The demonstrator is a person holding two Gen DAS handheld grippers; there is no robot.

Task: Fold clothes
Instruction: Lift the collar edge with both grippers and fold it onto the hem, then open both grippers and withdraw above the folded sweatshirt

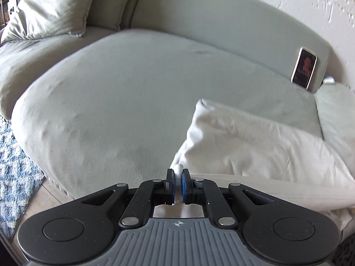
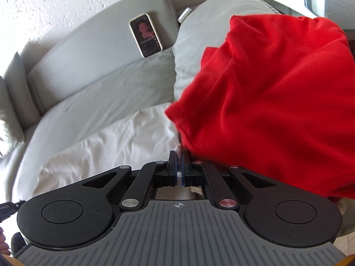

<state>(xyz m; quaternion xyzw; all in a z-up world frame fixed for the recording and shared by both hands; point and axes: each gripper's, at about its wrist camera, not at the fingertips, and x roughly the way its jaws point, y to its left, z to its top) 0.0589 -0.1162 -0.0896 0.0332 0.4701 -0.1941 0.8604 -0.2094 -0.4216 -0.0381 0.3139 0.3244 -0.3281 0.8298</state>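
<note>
A white garment point(image 1: 255, 146) lies stretched along the front edge of the pale green sofa seat point(image 1: 124, 93). My left gripper point(image 1: 178, 173) is shut on a pinch of its white cloth at its left end. The same white garment point(image 2: 106, 146) shows in the right wrist view, and my right gripper point(image 2: 178, 155) is shut on its cloth at the right end. A red garment point(image 2: 266, 102) lies heaped just right of that gripper, touching its right finger and hiding part of the white cloth.
A phone point(image 1: 304, 71) leans on the sofa back point(image 1: 221, 26); it also shows in the right wrist view point(image 2: 146, 35). Pale cushions point(image 1: 51, 8) stand at the far left, another point(image 2: 213, 26) behind the red heap. A blue patterned rug point(image 1: 13, 168) lies on the floor at the left.
</note>
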